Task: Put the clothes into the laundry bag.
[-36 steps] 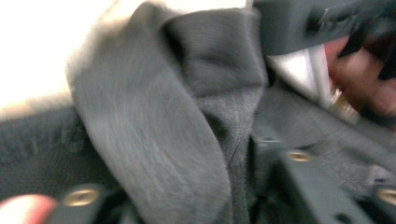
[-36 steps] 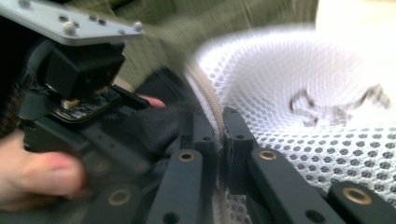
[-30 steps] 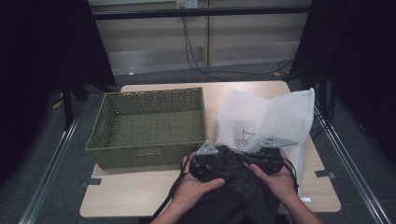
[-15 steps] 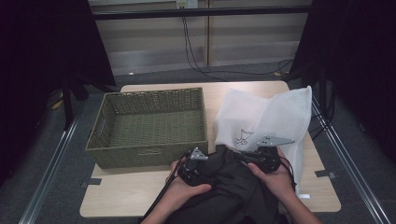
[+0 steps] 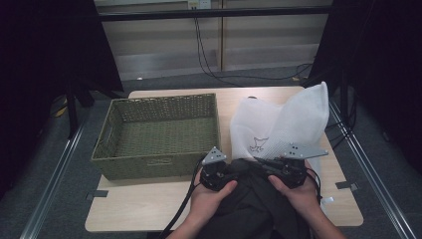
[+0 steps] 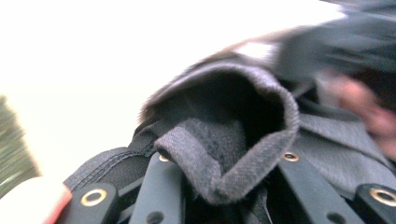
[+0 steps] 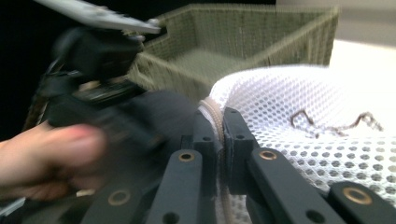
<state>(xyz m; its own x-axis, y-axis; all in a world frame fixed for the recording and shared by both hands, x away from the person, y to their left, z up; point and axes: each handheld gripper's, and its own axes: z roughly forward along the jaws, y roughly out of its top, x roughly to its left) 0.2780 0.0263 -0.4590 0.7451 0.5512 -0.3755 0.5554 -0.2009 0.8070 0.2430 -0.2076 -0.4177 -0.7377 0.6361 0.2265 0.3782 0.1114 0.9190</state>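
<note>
Dark garment (image 5: 254,199) sits at the near edge of the counter (image 5: 149,209), bunched between the person's two hands, just right of the woven basket (image 5: 159,134) and touching the near end of the white mesh laundry bag (image 5: 283,124).

Left tongs (image 5: 234,169): jaws have just been closing, and the left gripper view shows a folded hem of the garment (image 6: 224,158) caught between them. The bite looks shallow, mostly on the thick seam.

Right tongs (image 7: 219,135): pressed together on the zipper edge of the mesh bag (image 7: 317,107), pinching it at the bag's mouth, with the dark cloth lying just to one side.

Judged step: feeding the garment into the bag while the right side holds the mouth up.

Risks, as I read them:
- Hem slips out of the left tongs when pushed, since only a rolled seam is held; the cloth would slump back on the counter.
- Mouth of the bag collapses if the right pinch lets go of the thin zipper tape, or if it is pulled too far toward the left hand (image 5: 211,191).
- Bulk of the garment hangs off the near edge; its weight could drag it out.
- Cable (image 5: 184,209) from the left tongs could snag the cloth.
</note>
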